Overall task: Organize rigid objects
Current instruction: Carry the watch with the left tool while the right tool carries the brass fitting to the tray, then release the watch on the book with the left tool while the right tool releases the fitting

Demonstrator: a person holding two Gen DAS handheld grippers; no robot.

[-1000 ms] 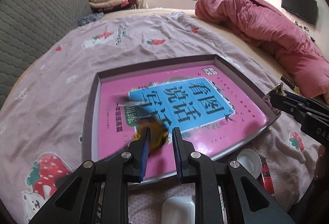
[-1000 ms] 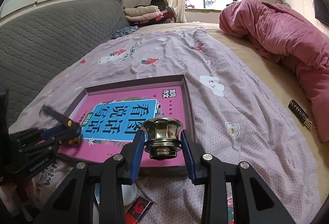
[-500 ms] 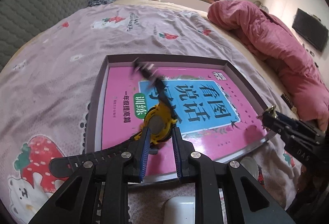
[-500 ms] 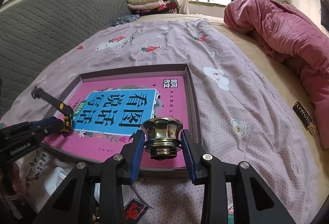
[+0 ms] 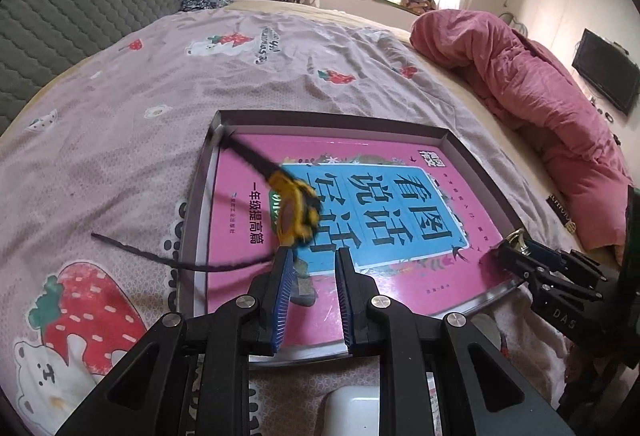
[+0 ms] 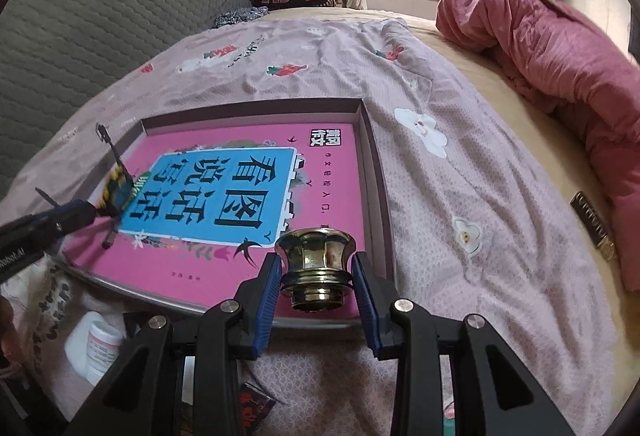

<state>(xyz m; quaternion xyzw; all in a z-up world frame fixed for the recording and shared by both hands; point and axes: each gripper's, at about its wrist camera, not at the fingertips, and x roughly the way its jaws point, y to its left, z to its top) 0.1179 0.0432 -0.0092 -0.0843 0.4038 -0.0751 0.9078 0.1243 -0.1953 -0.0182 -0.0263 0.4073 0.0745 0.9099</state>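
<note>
A shallow grey box lies on the bed with a pink and blue book inside it. My left gripper hovers over the box's near left part, shut on a yellow watch that sticks out past its tips. The watch is blurred, and its black strap trails left over the box rim. In the right wrist view the watch hangs at the left gripper's tip. My right gripper is shut on a brass knob, above the box's near right corner.
A white bottle and a red packet lie on the sheet just in front of the box. A pink quilt is bunched at the right, with a dark label strip near it. A grey padded headboard runs along the left.
The watch has swung forward from between the left fingers to just past their tips, its strap whipping out to the left. The right gripper has sunk slightly with the knob.
</note>
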